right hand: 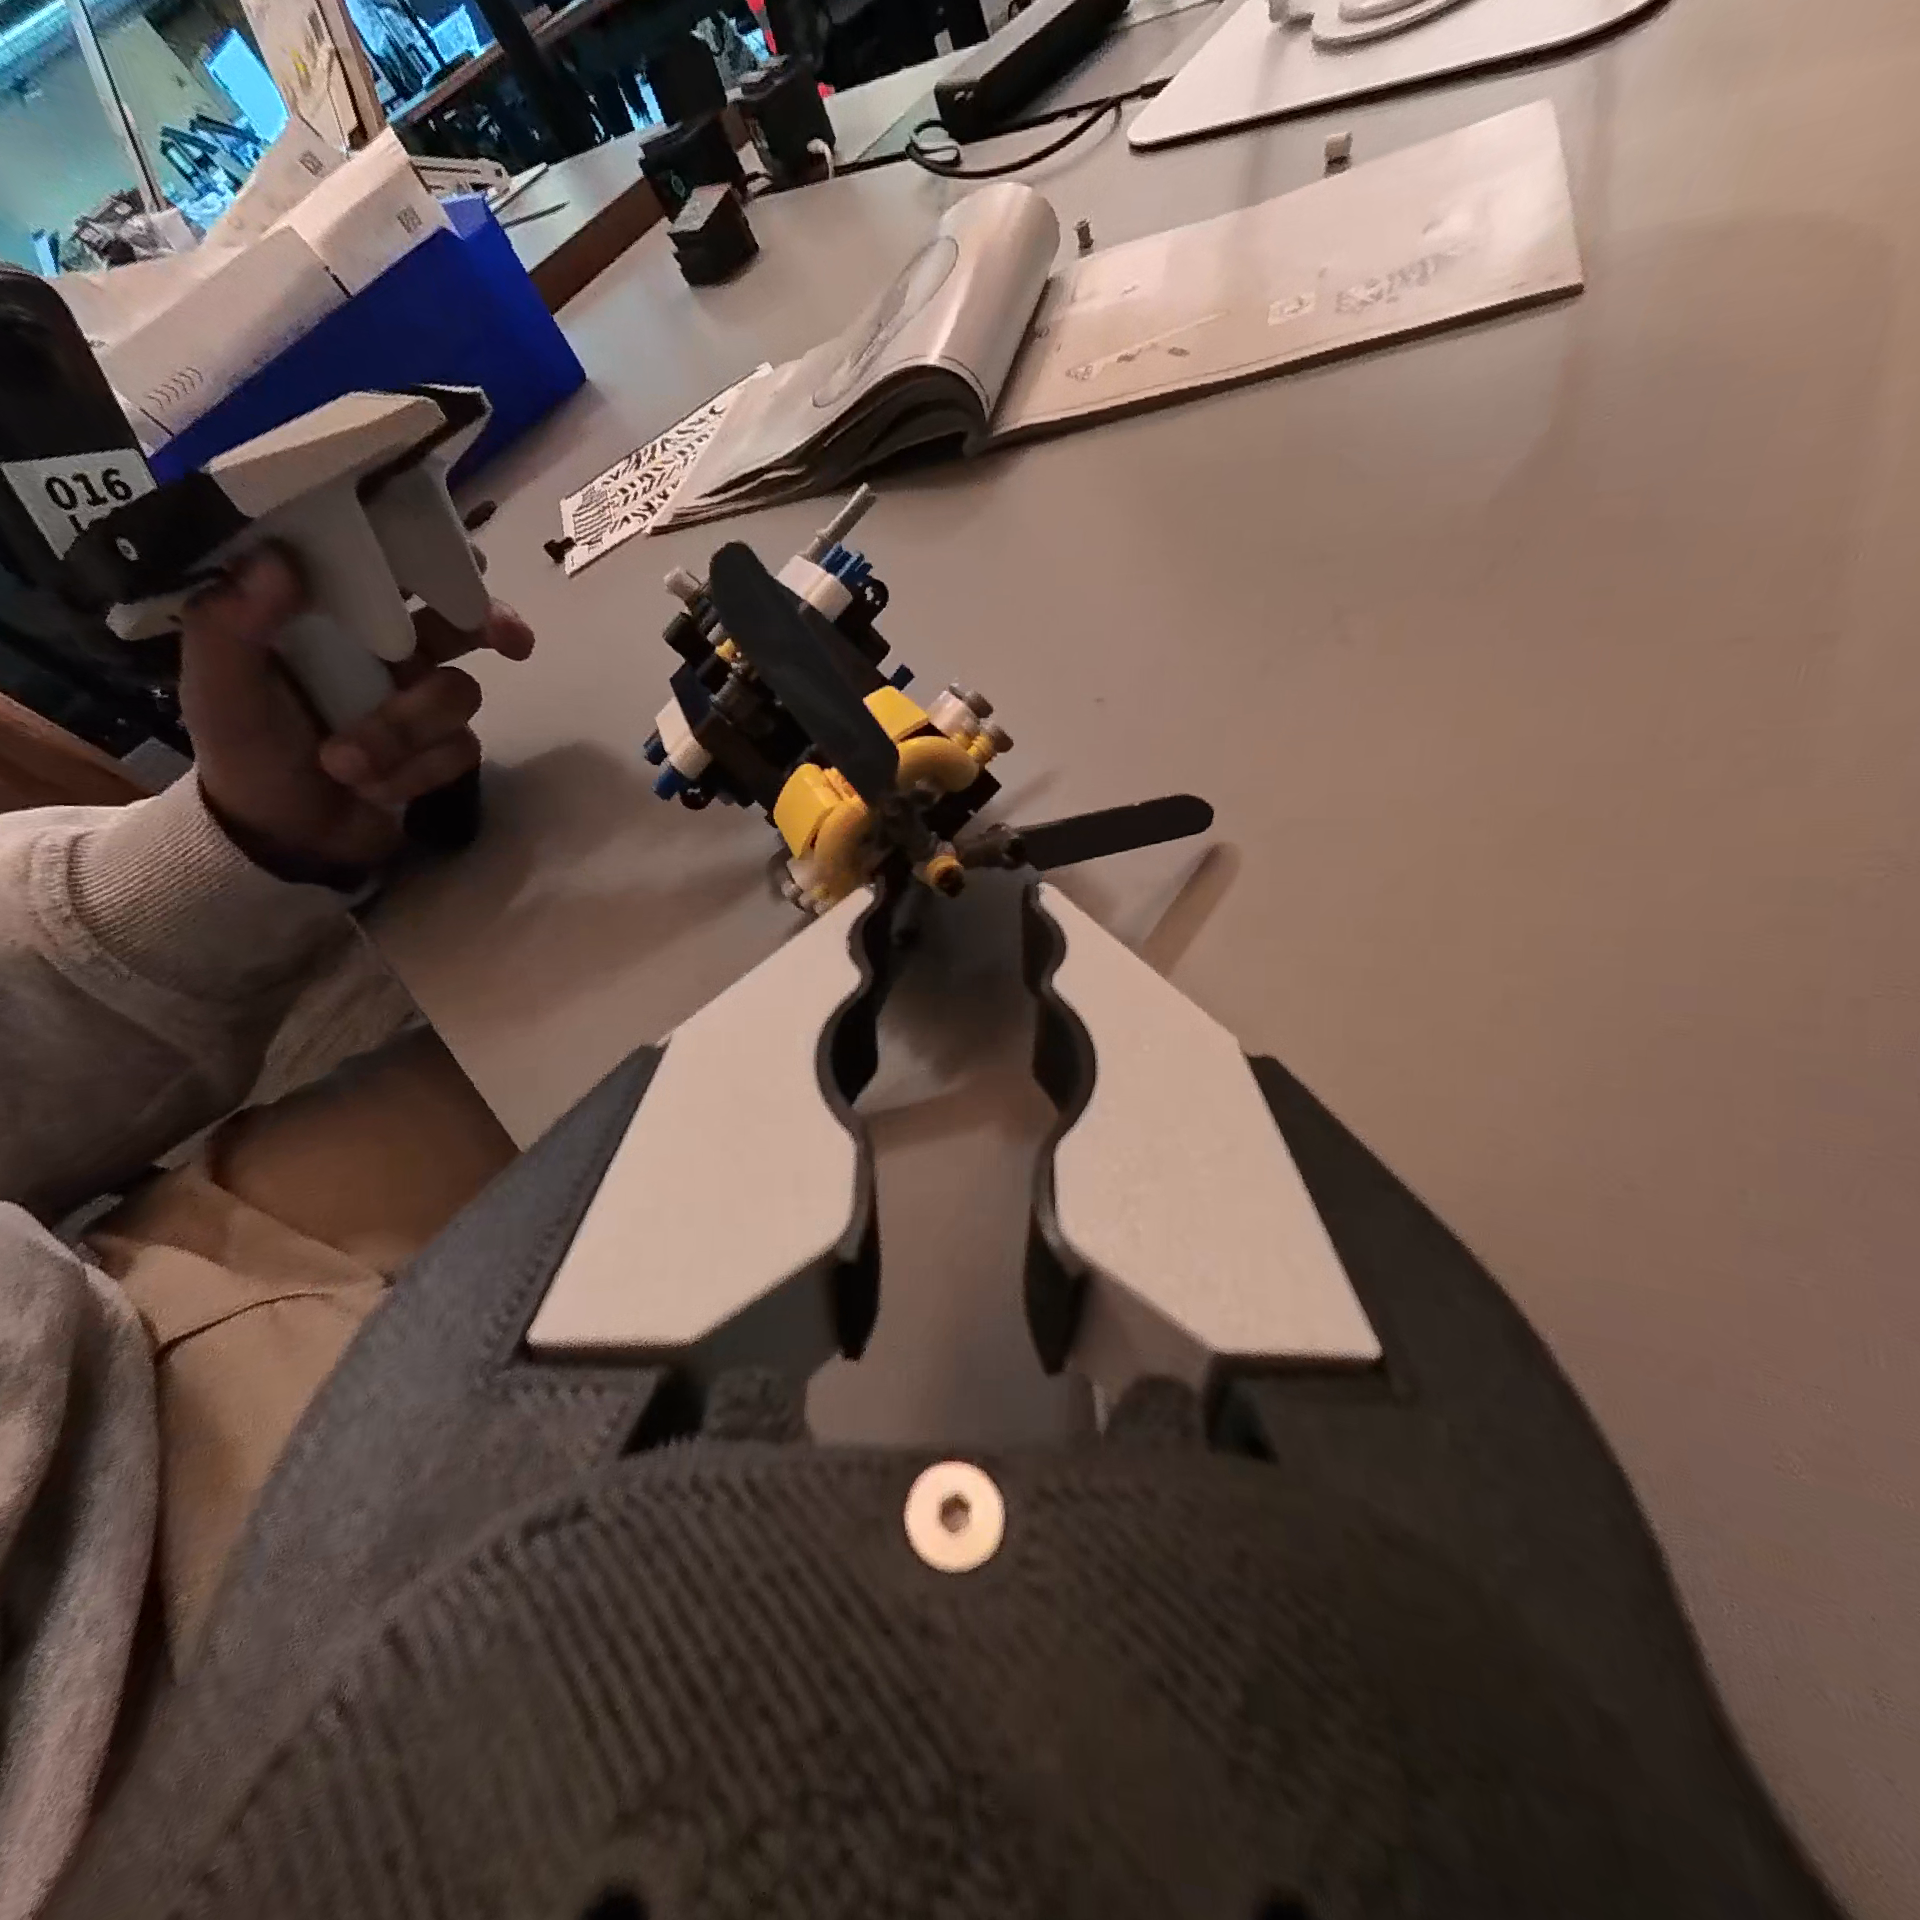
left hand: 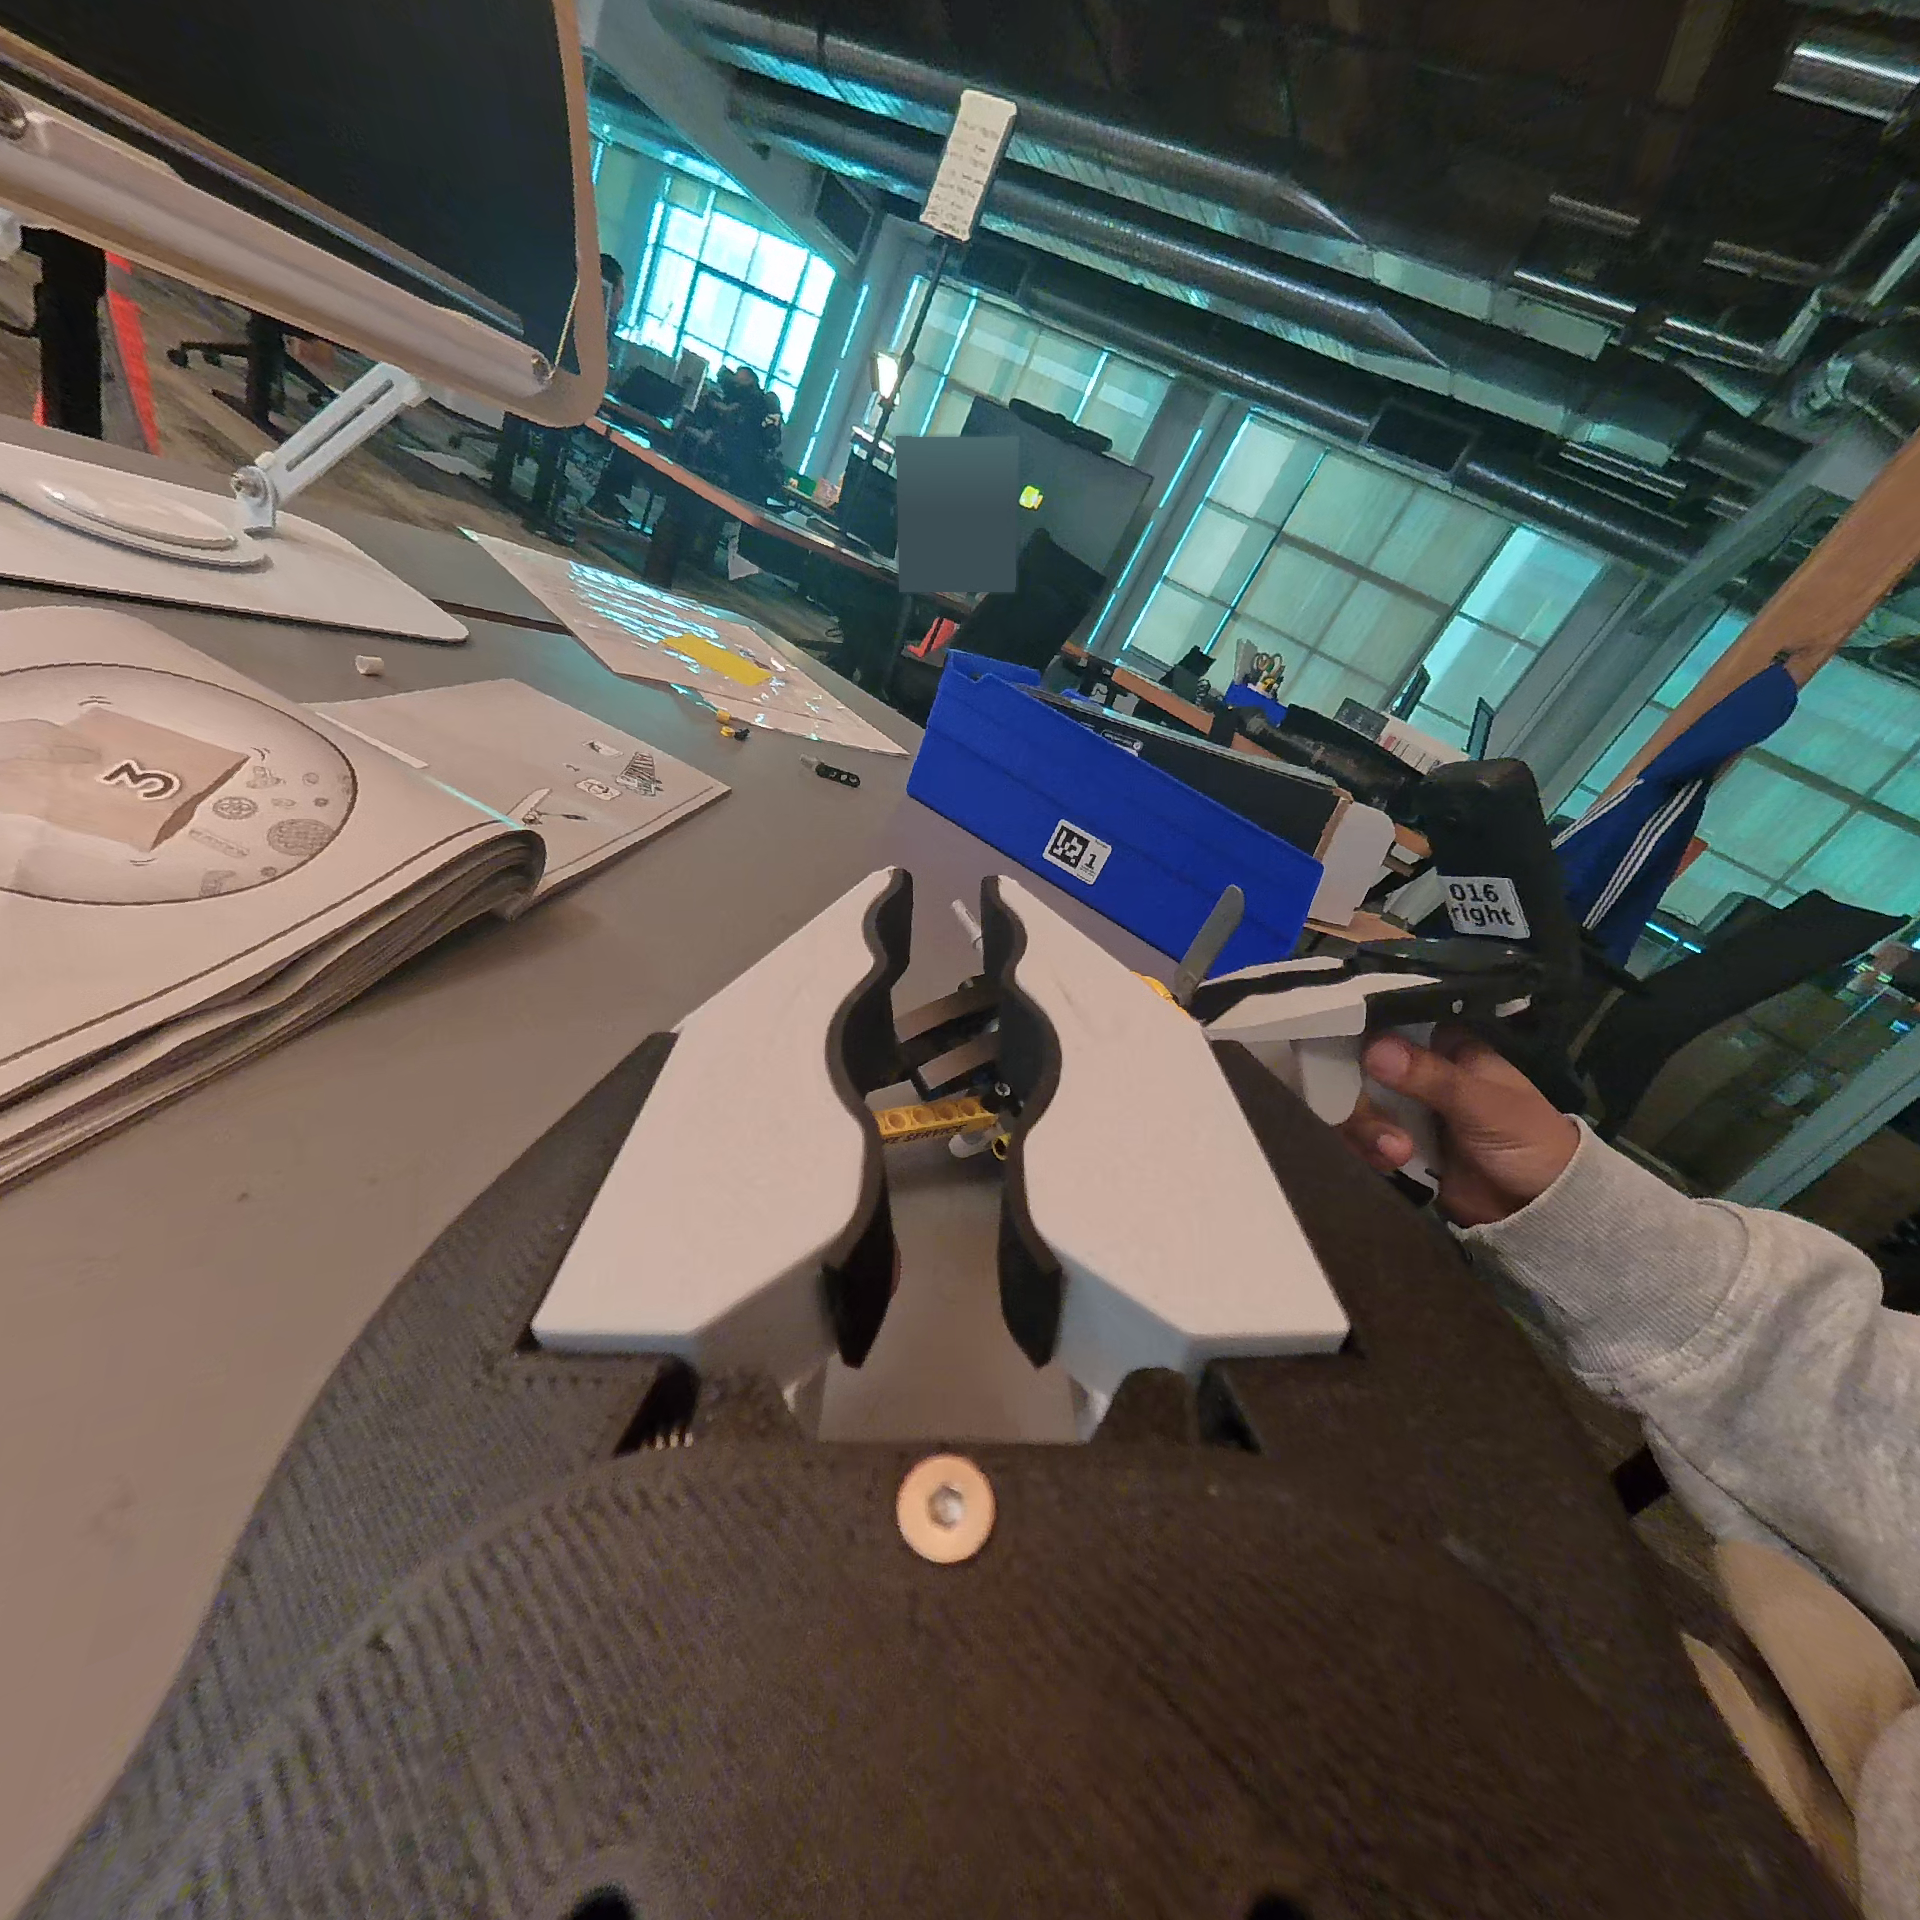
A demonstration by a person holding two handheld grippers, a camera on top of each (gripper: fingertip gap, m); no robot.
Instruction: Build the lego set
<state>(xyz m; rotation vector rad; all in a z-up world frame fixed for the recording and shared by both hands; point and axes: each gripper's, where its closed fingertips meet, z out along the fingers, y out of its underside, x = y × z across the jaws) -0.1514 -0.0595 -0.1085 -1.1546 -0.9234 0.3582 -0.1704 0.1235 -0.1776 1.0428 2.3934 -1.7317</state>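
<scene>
A small Lego model [right hand: 800, 717] of black, yellow, blue and white parts with dark rotor blades [right hand: 1122, 826] sits just past my right gripper [right hand: 951, 899]. One blade runs into the gap along the left finger [right hand: 748, 1122]; the other finger stands clear, jaws apart. My left gripper [left hand: 948, 888] is open with a narrow gap. The model [left hand: 935, 1049] shows between and beyond its fingers, untouched. The right gripper [left hand: 1205, 1003] comes in from the right in the left wrist view. The left gripper [right hand: 343, 499] is held off to the model's left.
An open instruction booklet [left hand: 208, 831] lies on the grey table [right hand: 1455, 831], also in the right wrist view [right hand: 935, 343]. A blue bin [left hand: 1091, 810] stands behind the model. A sticker sheet [right hand: 634, 499], small loose parts [left hand: 831, 771] and a monitor base [left hand: 156, 540] lie around.
</scene>
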